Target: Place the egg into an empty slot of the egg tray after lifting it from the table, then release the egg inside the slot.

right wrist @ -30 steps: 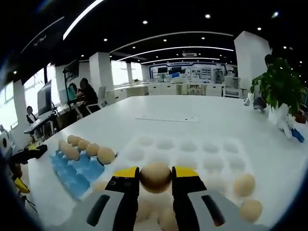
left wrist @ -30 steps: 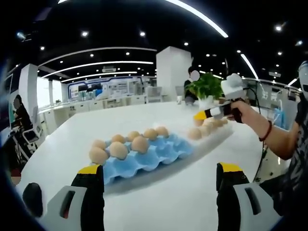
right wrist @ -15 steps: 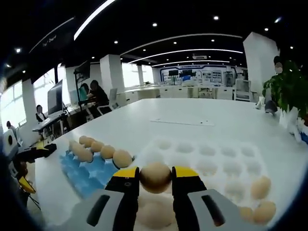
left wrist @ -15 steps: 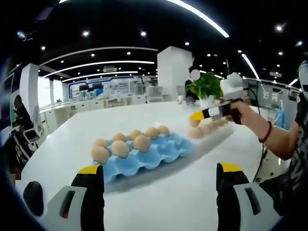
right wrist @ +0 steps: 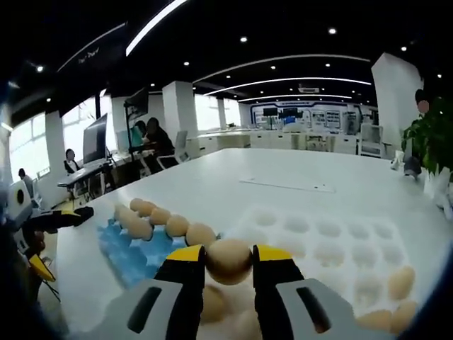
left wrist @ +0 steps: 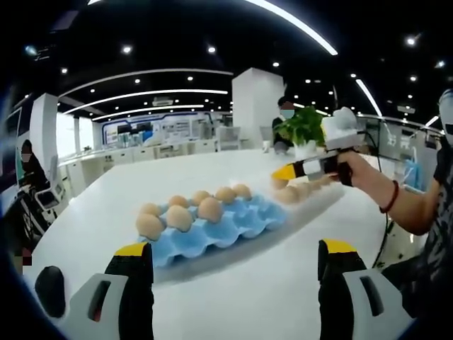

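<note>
Tan egg point(right wrist: 228, 260) sat pinched in my right tool point(right wrist: 228, 263), lifted off the tabletop point(right wrist: 297, 177); the blue tray point(right wrist: 134, 248) lay ahead-left, placing and release undone. My left tool point(left wrist: 233, 258) hung spread, empty.

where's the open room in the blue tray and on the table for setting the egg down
The blue egg tray is crowded along its far rows, where brown eggs sit; its near slots are bare. The white table is free between the tray and the left gripper. The white tray has many bare cups. The right gripper holds the brown egg.
</note>
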The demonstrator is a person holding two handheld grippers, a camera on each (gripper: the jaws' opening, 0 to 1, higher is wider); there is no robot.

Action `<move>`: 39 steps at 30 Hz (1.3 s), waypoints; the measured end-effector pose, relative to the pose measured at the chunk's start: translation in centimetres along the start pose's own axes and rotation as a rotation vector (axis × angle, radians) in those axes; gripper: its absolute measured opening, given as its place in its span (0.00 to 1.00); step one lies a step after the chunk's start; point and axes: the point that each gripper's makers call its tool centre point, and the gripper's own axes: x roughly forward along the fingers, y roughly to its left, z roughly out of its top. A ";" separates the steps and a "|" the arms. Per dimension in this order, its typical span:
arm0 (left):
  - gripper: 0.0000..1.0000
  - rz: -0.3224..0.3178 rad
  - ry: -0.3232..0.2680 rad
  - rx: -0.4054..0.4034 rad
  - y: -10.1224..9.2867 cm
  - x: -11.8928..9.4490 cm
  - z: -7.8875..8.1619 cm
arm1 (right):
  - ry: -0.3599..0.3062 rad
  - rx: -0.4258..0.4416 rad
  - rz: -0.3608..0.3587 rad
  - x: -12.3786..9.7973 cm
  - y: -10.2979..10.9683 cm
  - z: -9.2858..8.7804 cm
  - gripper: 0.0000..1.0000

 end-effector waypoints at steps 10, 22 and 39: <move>0.99 0.005 -0.012 0.006 0.2 -0.1 0.7 | -0.026 -0.028 0.041 0.8 1.6 0.9 0.27; 0.98 0.002 -0.030 0.018 0.1 0.1 1.4 | -0.025 -0.074 0.089 1.7 3.6 1.1 0.27; 0.98 0.002 -0.034 0.027 0.0 0.4 1.8 | -0.059 -0.136 0.187 2.1 7.1 1.1 0.27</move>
